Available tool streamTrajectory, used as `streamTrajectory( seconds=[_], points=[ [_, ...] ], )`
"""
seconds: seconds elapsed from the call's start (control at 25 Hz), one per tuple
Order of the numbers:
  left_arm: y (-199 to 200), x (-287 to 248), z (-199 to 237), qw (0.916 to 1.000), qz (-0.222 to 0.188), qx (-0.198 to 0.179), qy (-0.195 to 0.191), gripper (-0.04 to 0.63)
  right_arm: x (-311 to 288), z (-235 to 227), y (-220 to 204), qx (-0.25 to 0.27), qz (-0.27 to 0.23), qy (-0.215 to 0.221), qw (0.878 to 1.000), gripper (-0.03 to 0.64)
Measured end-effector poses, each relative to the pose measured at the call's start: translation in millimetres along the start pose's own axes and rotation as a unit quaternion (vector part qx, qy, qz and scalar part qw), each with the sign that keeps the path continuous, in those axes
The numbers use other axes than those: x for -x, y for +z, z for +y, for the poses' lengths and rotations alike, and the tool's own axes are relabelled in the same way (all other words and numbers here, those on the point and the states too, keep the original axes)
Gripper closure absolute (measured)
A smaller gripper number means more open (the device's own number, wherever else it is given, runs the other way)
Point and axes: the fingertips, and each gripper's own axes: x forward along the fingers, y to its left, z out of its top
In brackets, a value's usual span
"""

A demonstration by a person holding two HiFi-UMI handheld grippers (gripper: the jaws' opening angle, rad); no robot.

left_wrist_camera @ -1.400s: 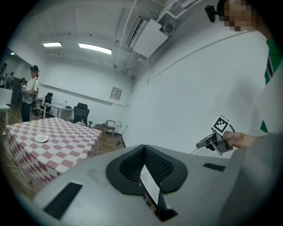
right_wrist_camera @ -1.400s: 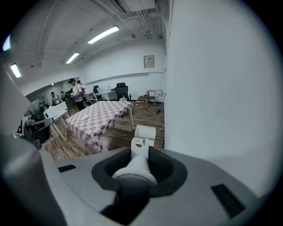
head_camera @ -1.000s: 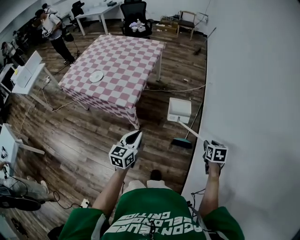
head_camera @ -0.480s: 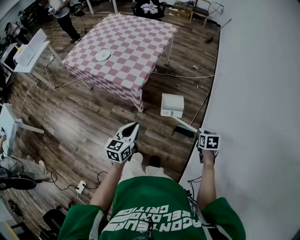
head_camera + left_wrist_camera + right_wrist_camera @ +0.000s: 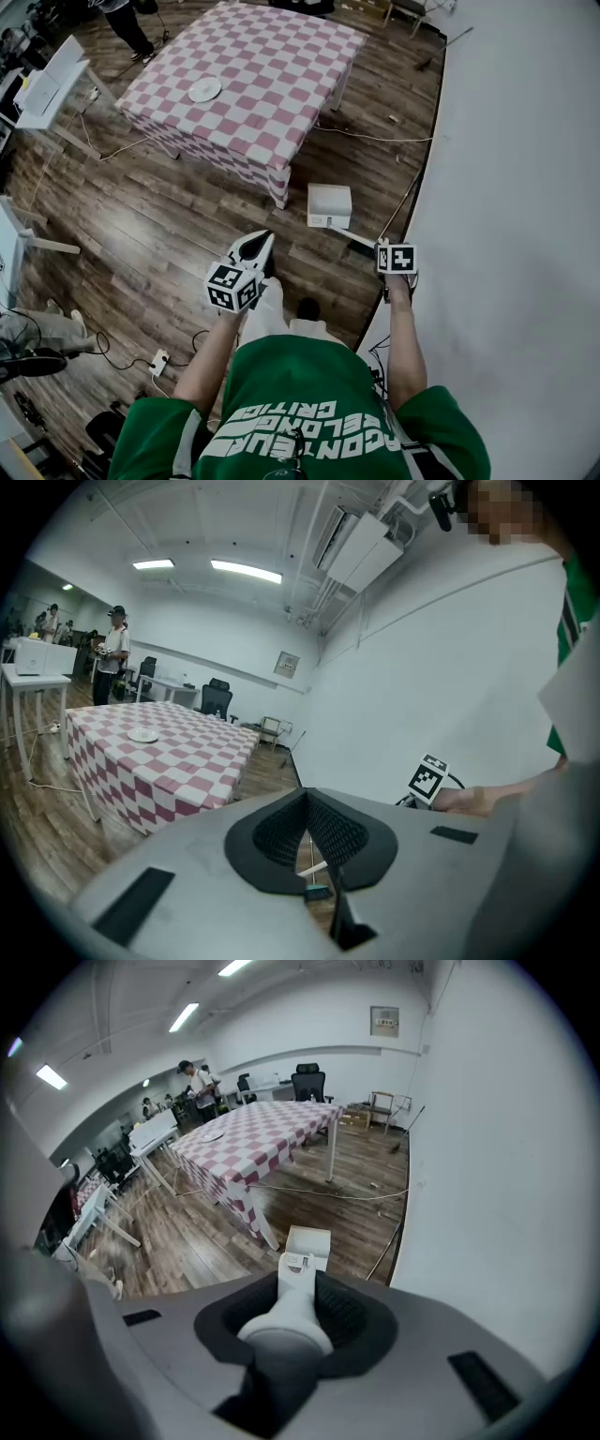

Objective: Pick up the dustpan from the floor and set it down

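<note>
Dustpan (image 5: 309, 1239), handle clamped in right tool (image 5: 295, 1290)

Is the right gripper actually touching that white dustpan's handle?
Touching. The right gripper view shows the white handle of the dustpan pinched between the fingers of the right gripper, pads pressed against both its sides.

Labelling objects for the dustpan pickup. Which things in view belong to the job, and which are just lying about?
Job:
- dustpan
- right gripper, clamped on its handle

Lying about:
- checked table
- plate
- broom
- floor cable
</note>
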Motion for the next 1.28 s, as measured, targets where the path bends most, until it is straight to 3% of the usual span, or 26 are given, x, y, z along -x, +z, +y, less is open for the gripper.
streamTrajectory(
  seconds=[0.48,1.28],
  points=[
    [8,-2,73,0.999,0.01,0.04,0.014,0.592,-93,43,29,0.029,0.073,-0.005,0.997,0.503],
    [9,-19,149,0.9971,0.031,0.056,0.04,0.592,-199,58,59,0.022,0.131,-0.011,0.991,0.503]
  ],
)
